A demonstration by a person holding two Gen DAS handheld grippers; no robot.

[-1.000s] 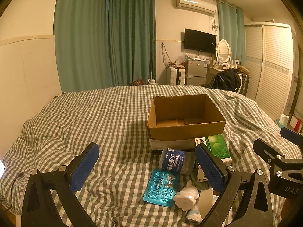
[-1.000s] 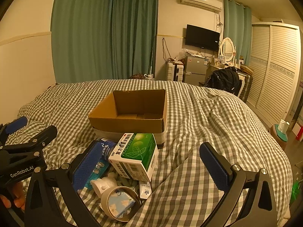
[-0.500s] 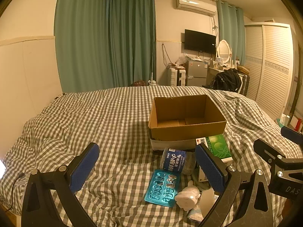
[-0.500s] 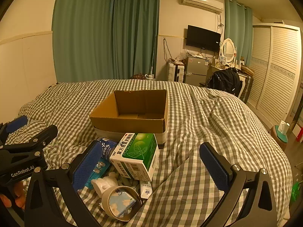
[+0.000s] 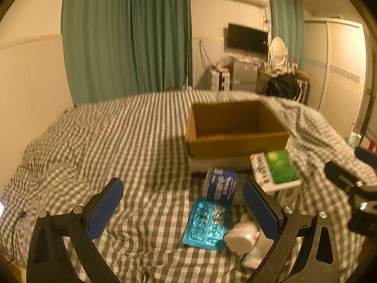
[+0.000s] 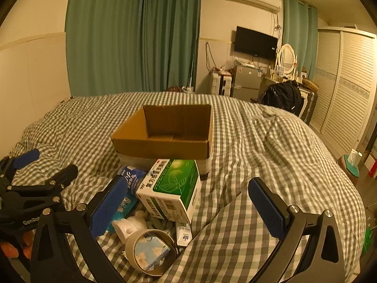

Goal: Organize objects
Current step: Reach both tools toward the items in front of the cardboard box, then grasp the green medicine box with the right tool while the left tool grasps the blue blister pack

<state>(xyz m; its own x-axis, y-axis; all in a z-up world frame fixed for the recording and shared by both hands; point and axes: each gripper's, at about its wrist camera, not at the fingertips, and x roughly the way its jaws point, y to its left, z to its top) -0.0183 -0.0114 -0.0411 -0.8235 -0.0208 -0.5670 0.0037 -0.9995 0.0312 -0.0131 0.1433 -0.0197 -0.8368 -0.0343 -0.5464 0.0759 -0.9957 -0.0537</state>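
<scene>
Left tool point(image 5: 182, 208) just swung a bit, view's blurry now; both it and the right tool point(image 6: 186, 204) gape wide, empty, cardboard box point(image 6: 165, 136) ahead unfilled.

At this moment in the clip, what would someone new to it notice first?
The open cardboard box in the middle of the checked bedspread, nothing visible inside. Right in front of it lies a small heap: a green and white medicine box, a teal blister pack, a blue-labelled packet and a roll of tape. Both grippers, left and right, hang open over the heap, holding nothing.
</scene>
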